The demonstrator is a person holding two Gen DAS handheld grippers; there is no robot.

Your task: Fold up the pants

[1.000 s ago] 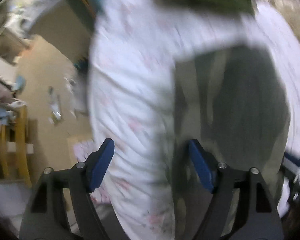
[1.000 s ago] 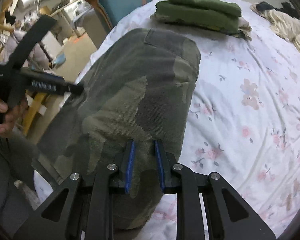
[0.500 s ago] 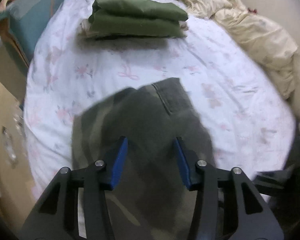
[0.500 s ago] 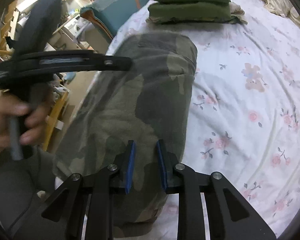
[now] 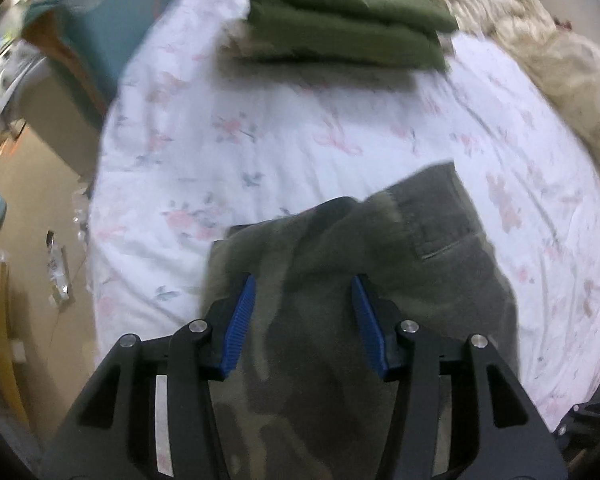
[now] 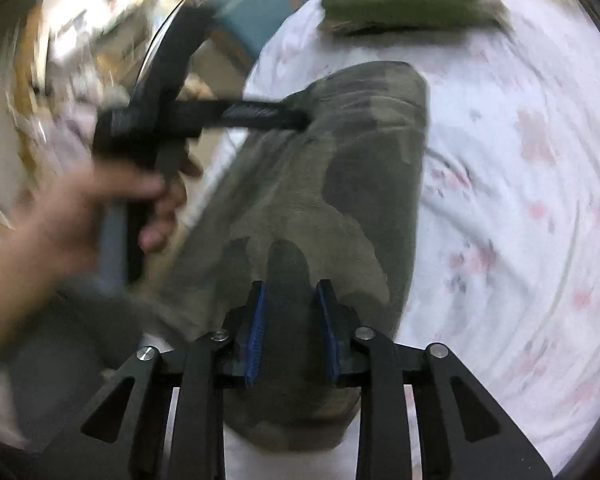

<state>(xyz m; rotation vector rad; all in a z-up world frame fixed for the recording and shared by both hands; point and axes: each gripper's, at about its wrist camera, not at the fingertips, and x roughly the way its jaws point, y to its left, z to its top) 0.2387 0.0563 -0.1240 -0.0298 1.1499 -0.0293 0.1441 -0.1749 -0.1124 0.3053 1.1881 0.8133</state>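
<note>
Two grippers are mine. My left gripper [image 5: 303, 312] hangs with jaws spread wide over the camouflage pants [image 5: 340, 280], pinching nothing. My right gripper [image 6: 291, 320] has its jaws drawn close around a fold at the near end of the pants [image 6: 328, 184]. They lie lengthwise on the flowered bedsheet [image 6: 520, 200], near its left edge. Folded green clothes [image 5: 340, 28] sit at the far end, a rumpled beige blanket [image 5: 548, 52] far right.
</note>
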